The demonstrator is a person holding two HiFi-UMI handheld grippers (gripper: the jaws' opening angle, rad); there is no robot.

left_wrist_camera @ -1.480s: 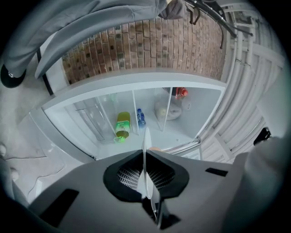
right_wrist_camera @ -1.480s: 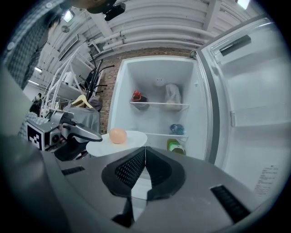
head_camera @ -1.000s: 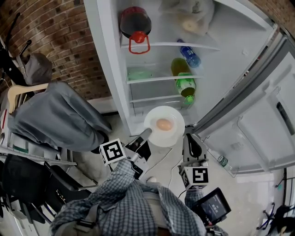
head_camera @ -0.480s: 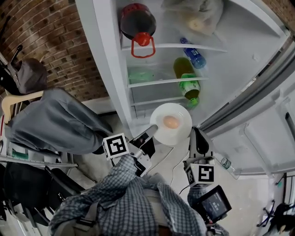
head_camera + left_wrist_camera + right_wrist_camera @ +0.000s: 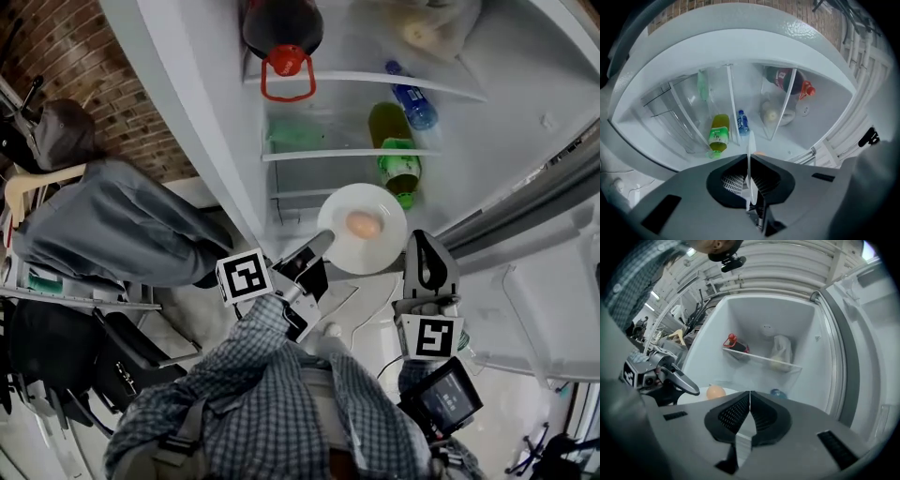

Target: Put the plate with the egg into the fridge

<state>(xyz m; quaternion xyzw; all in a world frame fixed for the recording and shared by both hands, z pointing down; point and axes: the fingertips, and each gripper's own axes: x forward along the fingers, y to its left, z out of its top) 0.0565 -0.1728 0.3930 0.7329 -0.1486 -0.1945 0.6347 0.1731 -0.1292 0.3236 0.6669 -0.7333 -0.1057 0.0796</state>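
Plate (image 5: 377,253) is pinched at its near-left rim by left gripper (image 5: 320,247), just before fridge (image 5: 187,122). Right gripper (image 5: 425,247) is closed, empty. Plate is judged stiff and brittle; loose egg (image 5: 363,224) could roll.

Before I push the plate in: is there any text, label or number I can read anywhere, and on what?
No legible text in any view.
Green bottle: label too blurred to read.
Blue bottle: label too small to read.
Dark bottle with red cap: label unreadable.
Left marker cube: square pattern, no letters.
Right marker cube: the same.
Small screen: nothing readable.
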